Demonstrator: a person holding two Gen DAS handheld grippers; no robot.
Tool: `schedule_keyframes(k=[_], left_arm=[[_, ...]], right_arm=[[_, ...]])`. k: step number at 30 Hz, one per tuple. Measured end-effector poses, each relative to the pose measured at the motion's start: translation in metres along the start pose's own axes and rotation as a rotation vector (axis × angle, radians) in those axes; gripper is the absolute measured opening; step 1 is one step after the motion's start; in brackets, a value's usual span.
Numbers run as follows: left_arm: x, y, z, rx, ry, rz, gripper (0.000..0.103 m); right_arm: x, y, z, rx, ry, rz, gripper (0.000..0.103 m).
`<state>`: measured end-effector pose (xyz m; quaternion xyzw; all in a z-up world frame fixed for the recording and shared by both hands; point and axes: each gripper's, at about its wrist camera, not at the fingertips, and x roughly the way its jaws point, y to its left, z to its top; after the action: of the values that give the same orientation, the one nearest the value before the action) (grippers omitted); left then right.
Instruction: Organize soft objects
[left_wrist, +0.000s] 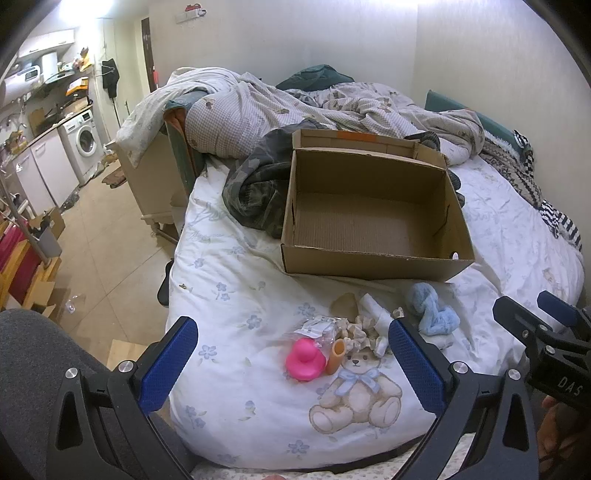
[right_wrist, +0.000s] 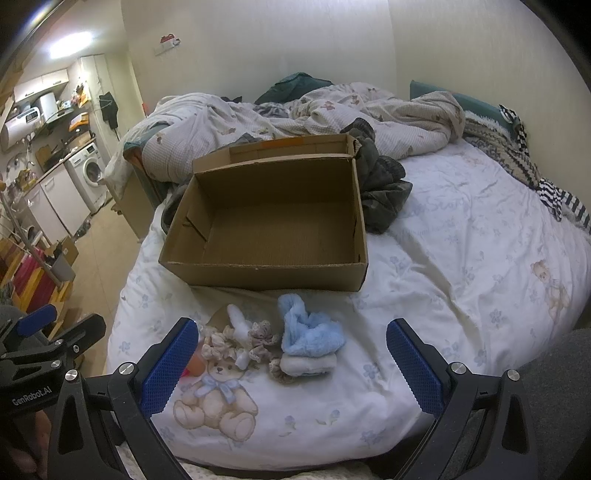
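Hovering over the bed (left_wrist: 229, 295), both grippers hold their fingers wide, gripping nothing. Between the left gripper's (left_wrist: 293, 350) fingers lie a pink duck (left_wrist: 303, 360), an orange tube (left_wrist: 337, 355) and scrunchies (left_wrist: 360, 332). Between the right gripper's (right_wrist: 291, 350) fingers lies a blue plush (right_wrist: 308, 330). Beyond the fingertips sits an open box (right_wrist: 266, 221).

- My left gripper (left_wrist: 291, 363) hangs over the bed (left_wrist: 236, 295), jaws spread wide, gripping nothing.
- Between its fingers lie a pink rubber duck (left_wrist: 303, 360), an orange tube (left_wrist: 337, 356) and some scrunchies (left_wrist: 360, 332).
- A blue fluffy cloth (left_wrist: 434, 310) lies just beyond them.
- The cardboard box (left_wrist: 373, 258) sits open farther back.
- My right gripper (left_wrist: 535, 314) shows at the right edge.
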<state>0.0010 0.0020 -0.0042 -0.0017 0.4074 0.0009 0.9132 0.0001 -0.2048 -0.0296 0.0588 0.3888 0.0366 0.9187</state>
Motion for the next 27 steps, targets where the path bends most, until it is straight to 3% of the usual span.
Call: schedule_keyframes(k=[27], left_arm=[[0.0017,0.0024,0.0007,0.001,0.0,0.004,0.103]], right_arm=[[0.0,0.0033,0.0007,-0.014,-0.007,-0.008,0.103]])
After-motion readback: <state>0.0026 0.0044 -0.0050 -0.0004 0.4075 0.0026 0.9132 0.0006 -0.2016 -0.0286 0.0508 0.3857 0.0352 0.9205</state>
